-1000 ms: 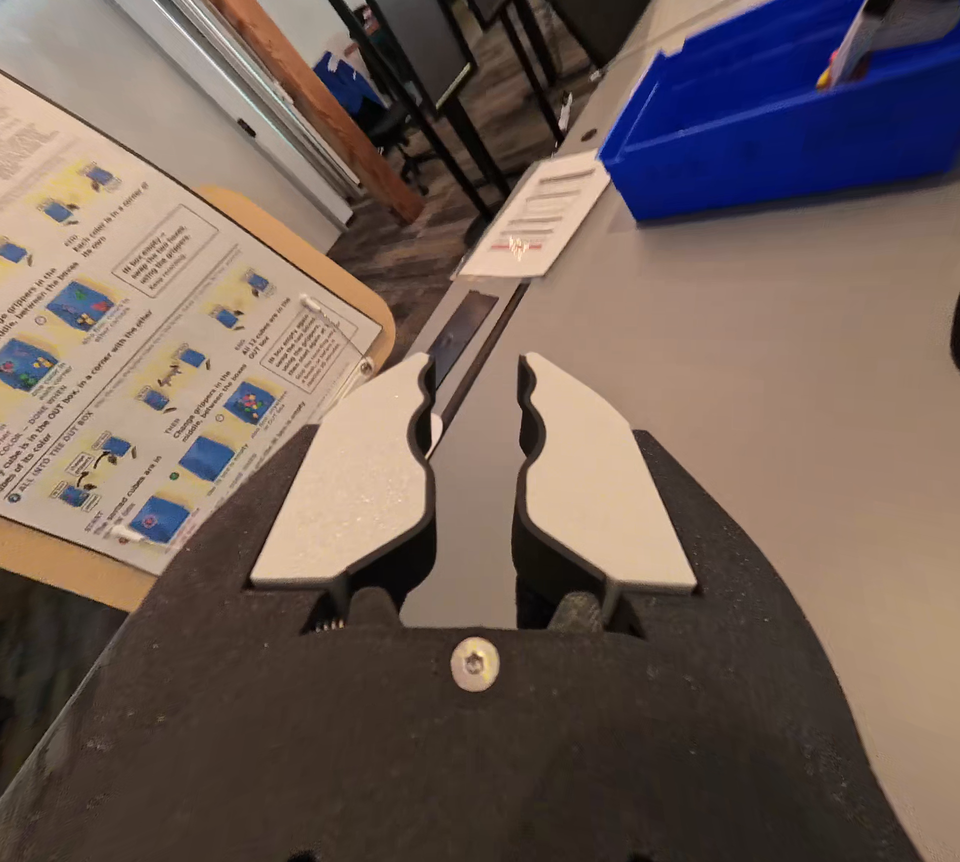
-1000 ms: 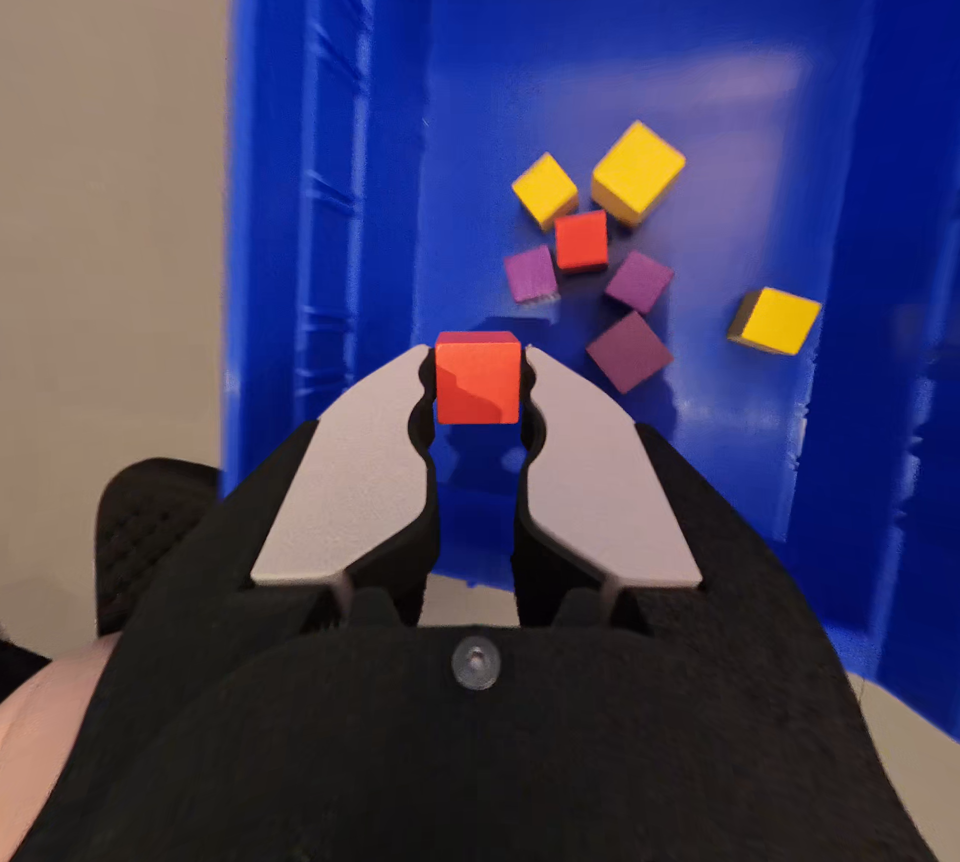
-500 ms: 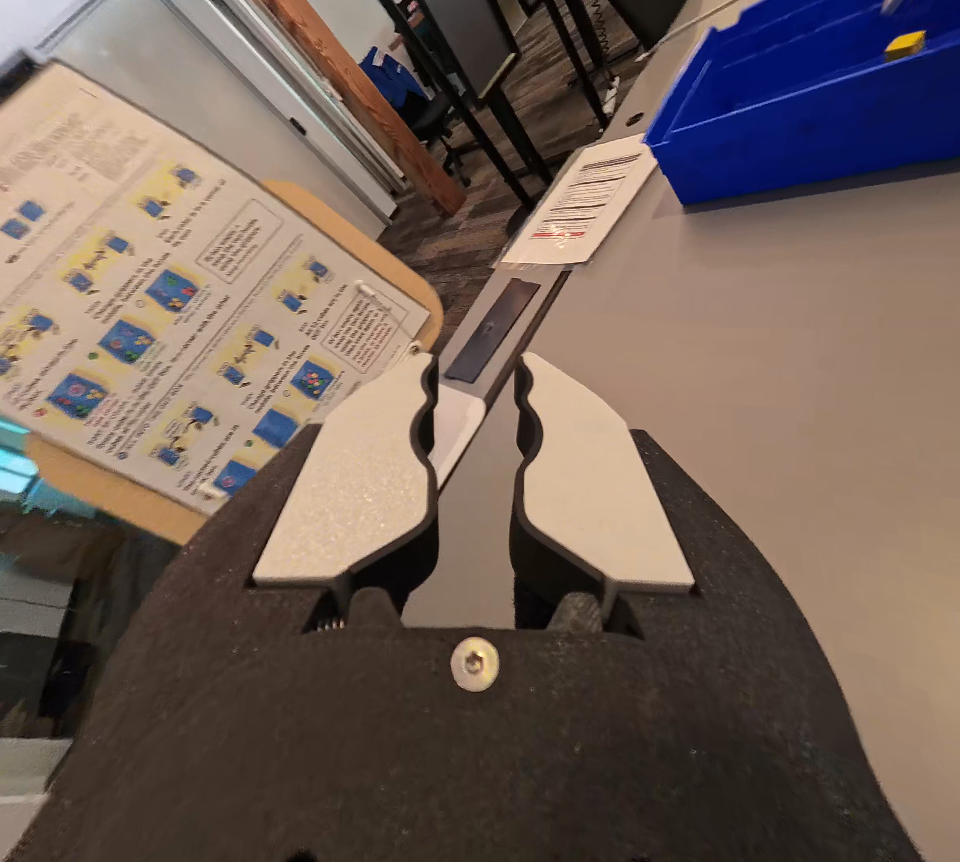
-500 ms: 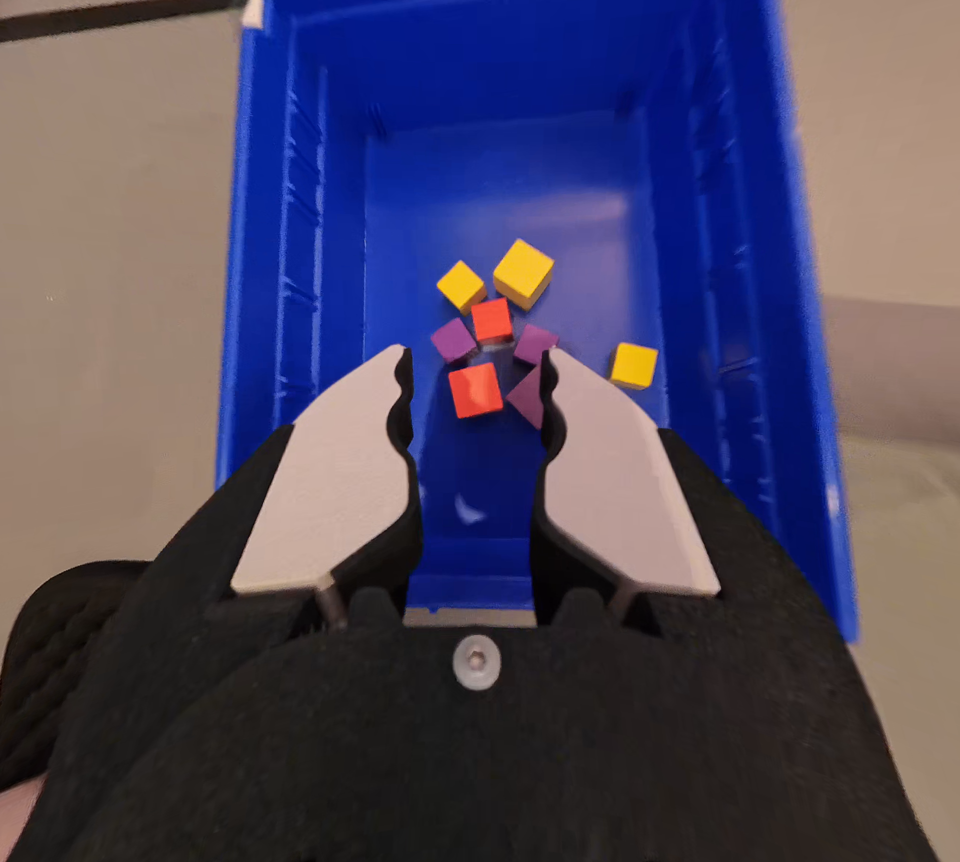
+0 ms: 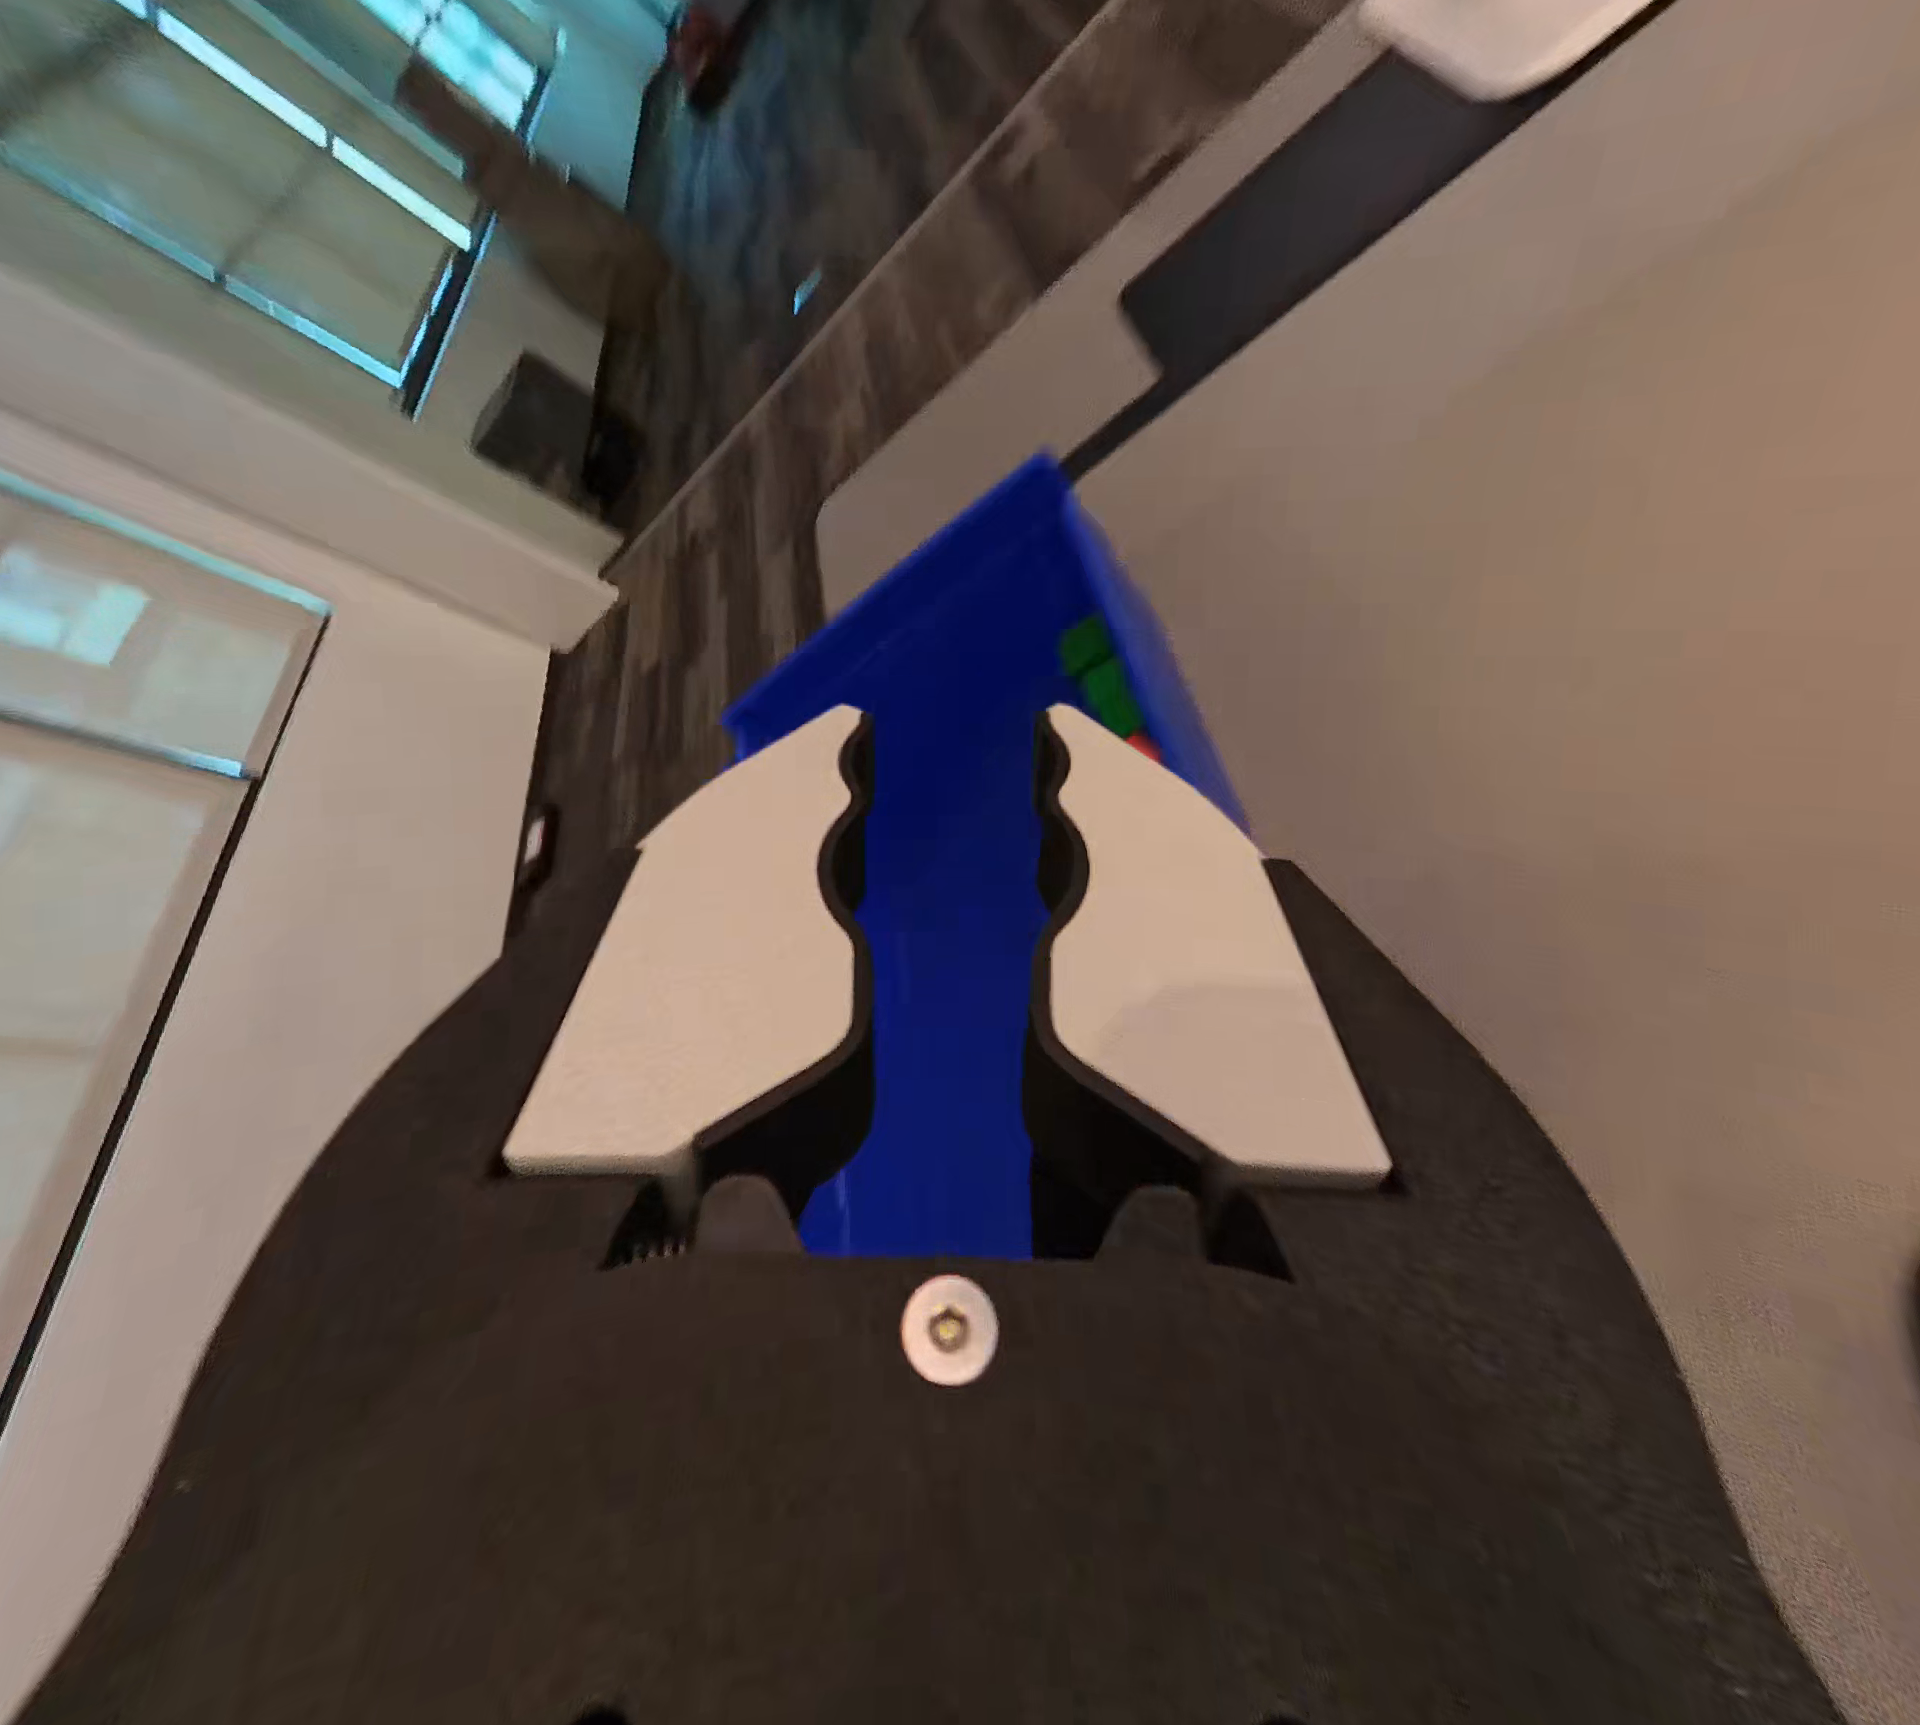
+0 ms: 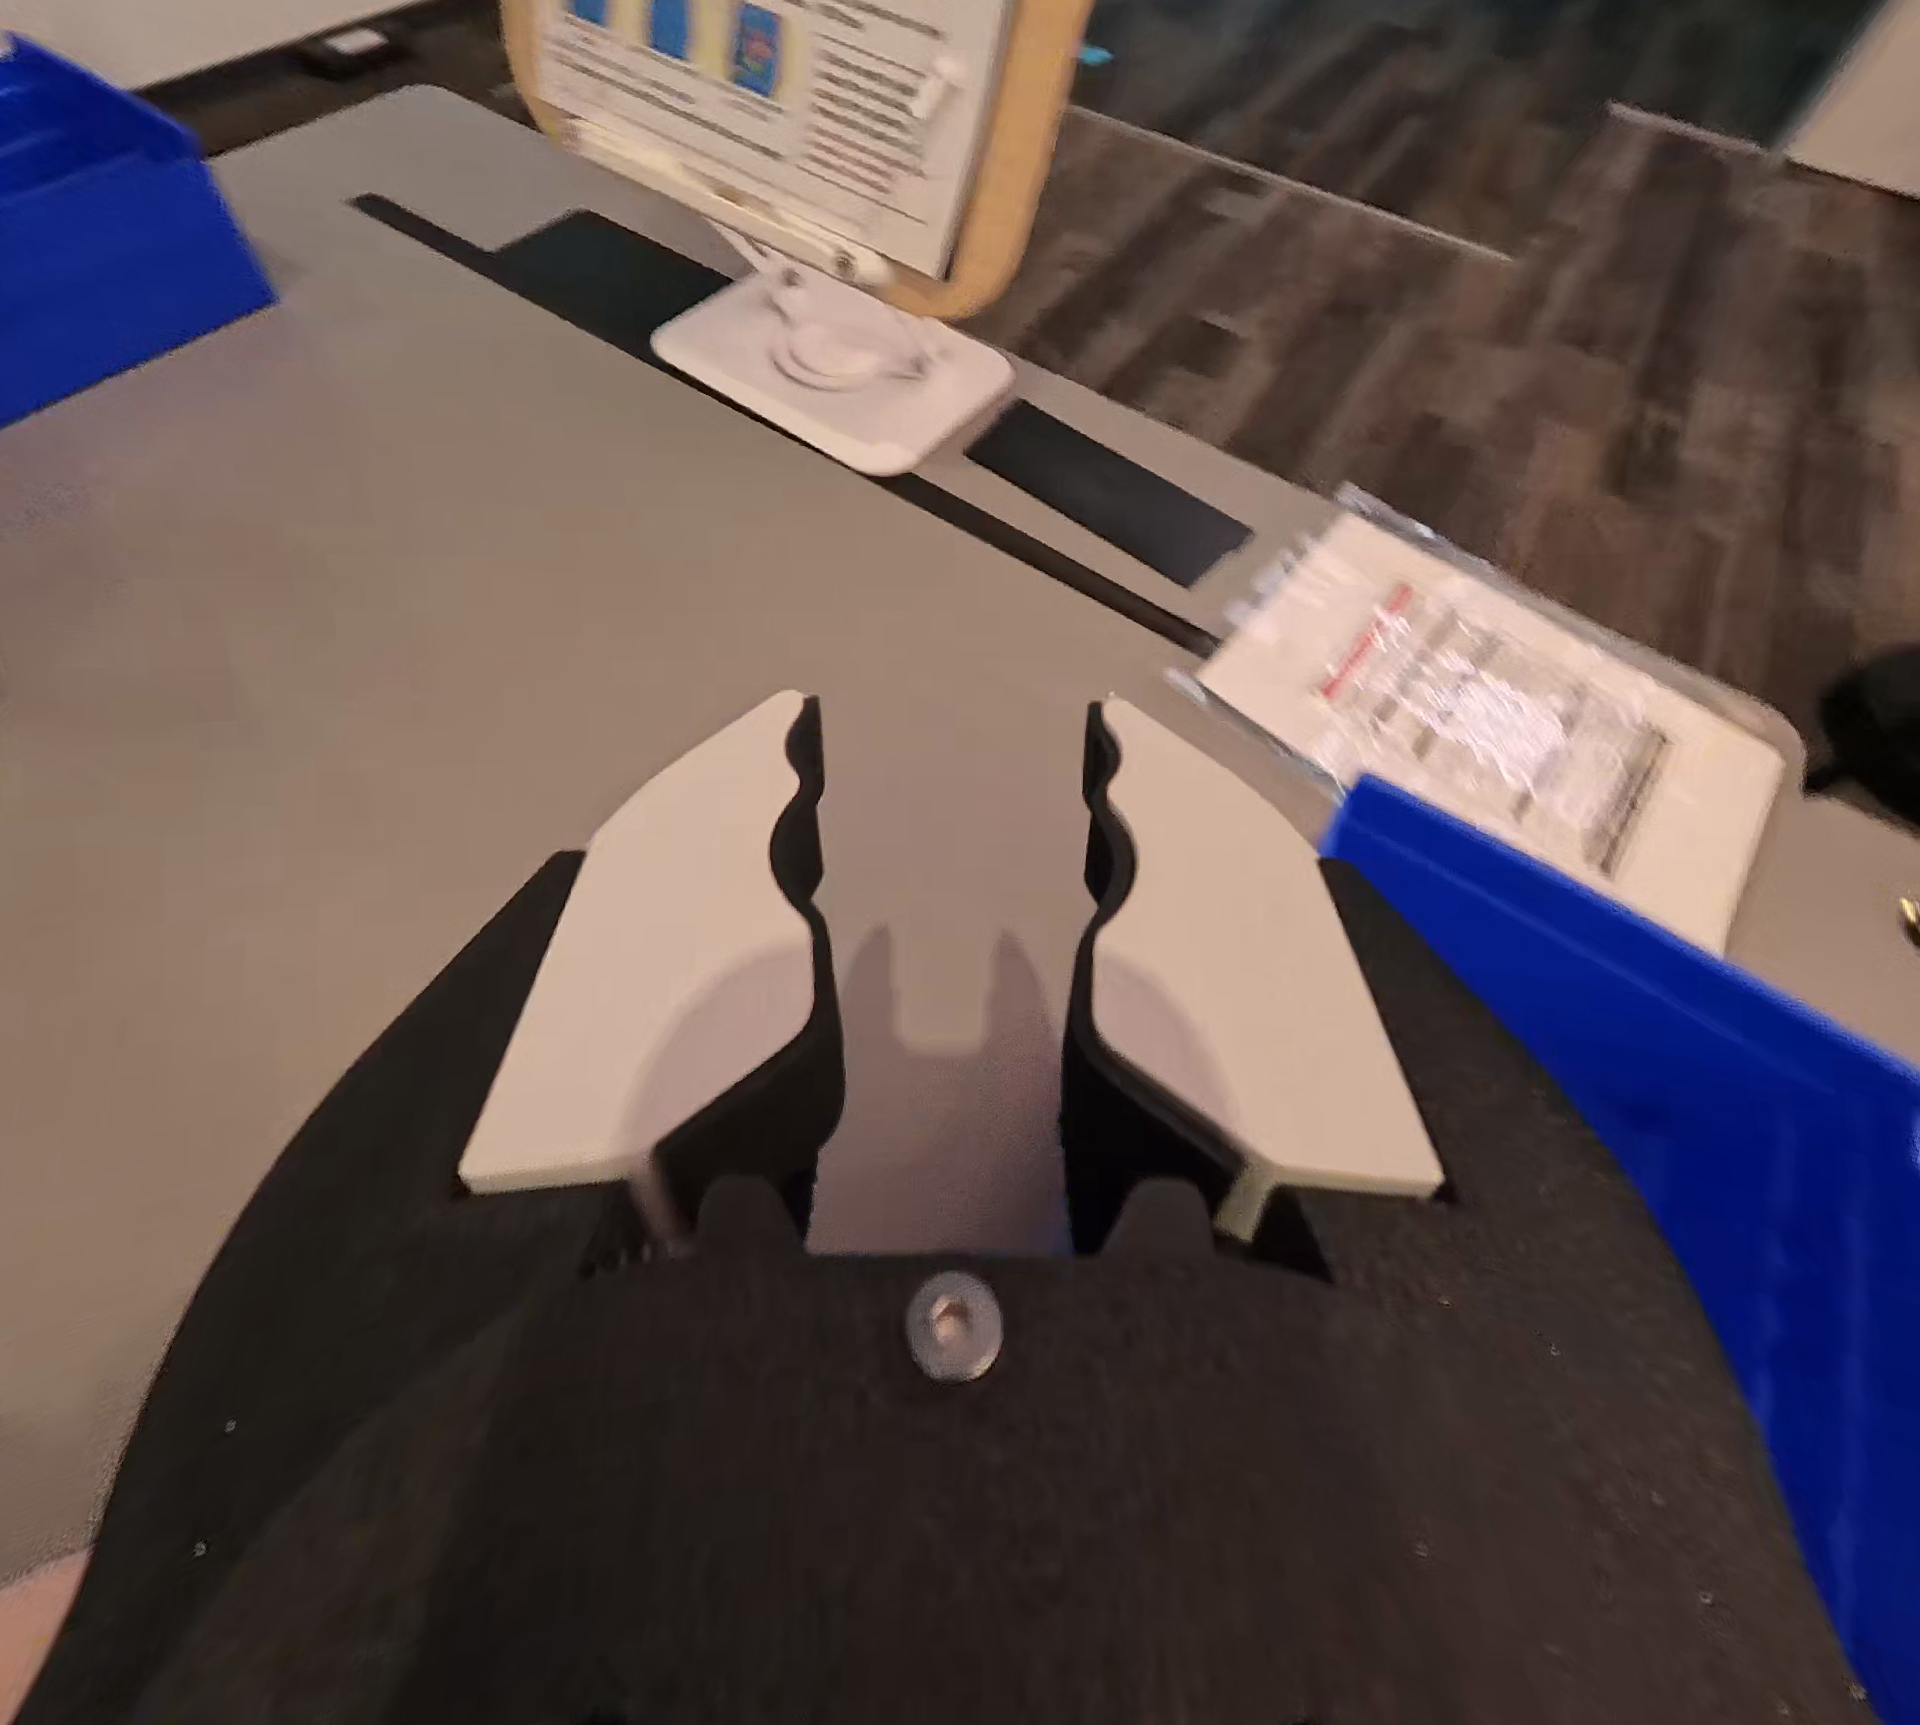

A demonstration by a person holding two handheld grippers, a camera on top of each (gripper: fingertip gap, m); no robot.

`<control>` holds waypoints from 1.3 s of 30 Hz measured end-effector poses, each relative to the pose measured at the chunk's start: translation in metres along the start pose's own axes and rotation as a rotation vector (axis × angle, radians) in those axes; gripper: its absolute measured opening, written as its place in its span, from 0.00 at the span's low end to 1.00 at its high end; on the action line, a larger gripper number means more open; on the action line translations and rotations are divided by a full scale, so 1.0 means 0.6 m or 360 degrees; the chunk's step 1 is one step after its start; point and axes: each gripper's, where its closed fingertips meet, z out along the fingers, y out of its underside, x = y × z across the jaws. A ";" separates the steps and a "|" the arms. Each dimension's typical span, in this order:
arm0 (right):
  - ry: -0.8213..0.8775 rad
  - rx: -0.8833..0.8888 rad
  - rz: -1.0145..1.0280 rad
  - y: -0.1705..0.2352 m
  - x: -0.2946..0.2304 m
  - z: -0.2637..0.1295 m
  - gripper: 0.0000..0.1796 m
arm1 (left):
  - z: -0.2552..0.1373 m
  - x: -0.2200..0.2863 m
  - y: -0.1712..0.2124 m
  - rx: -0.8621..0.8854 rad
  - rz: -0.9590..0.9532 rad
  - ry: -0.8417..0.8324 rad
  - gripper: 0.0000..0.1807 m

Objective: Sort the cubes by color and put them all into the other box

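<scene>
Right gripper (image 6: 948, 719) now clear of blue box (image 6: 1621, 1000), empty, parted over grey table (image 6: 416, 636); wood floor (image 6: 1455, 221) beyond.

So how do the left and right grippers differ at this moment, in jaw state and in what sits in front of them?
The left gripper has a narrower gap between its fingers than the right gripper, whose jaws stand wider.
The left gripper points into a blue box where green cubes show; the right gripper is over bare grey table, with another blue box beside it.
Both are open and hold nothing.
</scene>
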 end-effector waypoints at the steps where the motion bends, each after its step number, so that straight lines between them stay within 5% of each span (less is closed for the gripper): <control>1: -0.0054 0.0034 -0.0033 -0.018 -0.017 0.010 0.27 | 0.010 -0.016 0.032 -0.0056 -0.0020 -0.0007 0.16; 7: -0.0593 0.0313 -0.0147 -0.115 -0.162 0.053 0.27 | 0.069 -0.004 0.142 -0.0096 0.0245 0.0354 0.24; 18: -0.0684 -0.0051 -0.0381 -0.078 -0.261 0.133 0.29 | 0.119 0.085 0.195 0.0049 0.0251 0.1069 0.23; 32: -0.0701 -0.0233 -0.0414 -0.039 -0.271 0.167 0.29 | 0.250 0.139 0.190 -0.0230 0.0333 0.1273 0.27; 36: -0.0709 -0.0242 -0.0426 -0.033 -0.264 0.164 0.29 | 0.261 0.147 0.183 -0.0288 0.0305 0.1274 0.13; 39: -0.0727 -0.0232 -0.0428 -0.030 -0.259 0.158 0.29 | 0.264 0.144 0.185 -0.0328 0.0276 0.1261 0.13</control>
